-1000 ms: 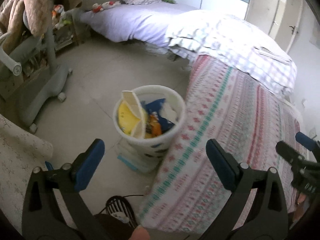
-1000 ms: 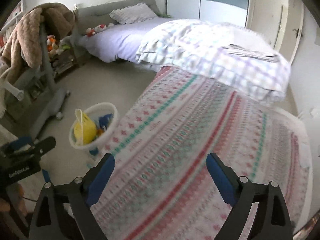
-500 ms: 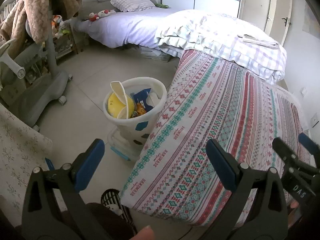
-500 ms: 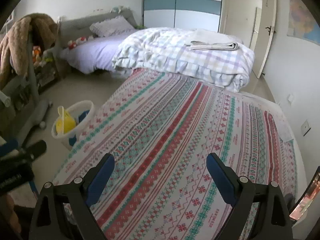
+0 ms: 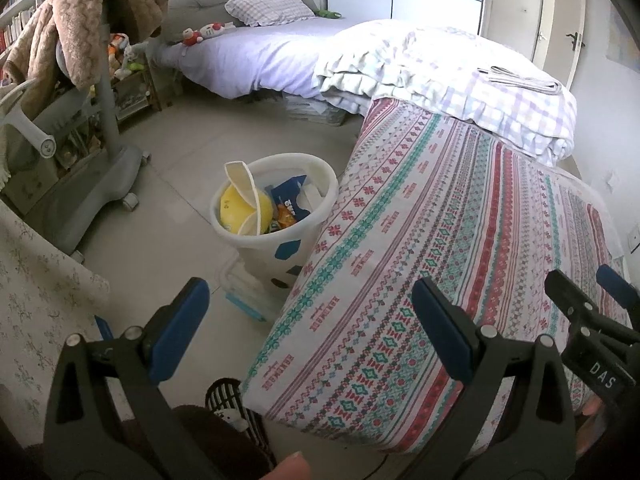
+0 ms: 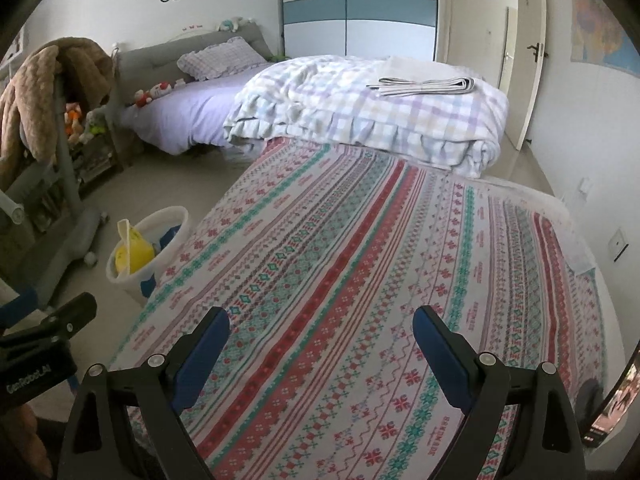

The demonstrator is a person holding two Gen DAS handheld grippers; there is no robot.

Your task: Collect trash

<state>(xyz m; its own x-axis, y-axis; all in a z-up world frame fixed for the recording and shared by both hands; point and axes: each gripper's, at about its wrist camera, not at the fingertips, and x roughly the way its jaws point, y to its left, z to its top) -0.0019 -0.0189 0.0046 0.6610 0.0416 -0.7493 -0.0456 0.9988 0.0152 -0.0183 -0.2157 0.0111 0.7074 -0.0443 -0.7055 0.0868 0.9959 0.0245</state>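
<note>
Bedroom floor in the left wrist view carries a white trash bin point(image 5: 276, 204), full of wrappers, touching the patterned bed point(image 5: 460, 240); the left gripper point(image 5: 308, 320) is wide open, holding nothing. From the right wrist view, the right gripper point(image 6: 320, 344) hangs over the same bed, jaws wide and empty, bin far left.

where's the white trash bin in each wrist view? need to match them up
Left wrist: white trash bin centre-left, on the floor against the patterned bed's edge.
Right wrist: bin at left, smaller, same bed edge.
Shared landmark: checked quilt folded at the bed's far end.
</note>
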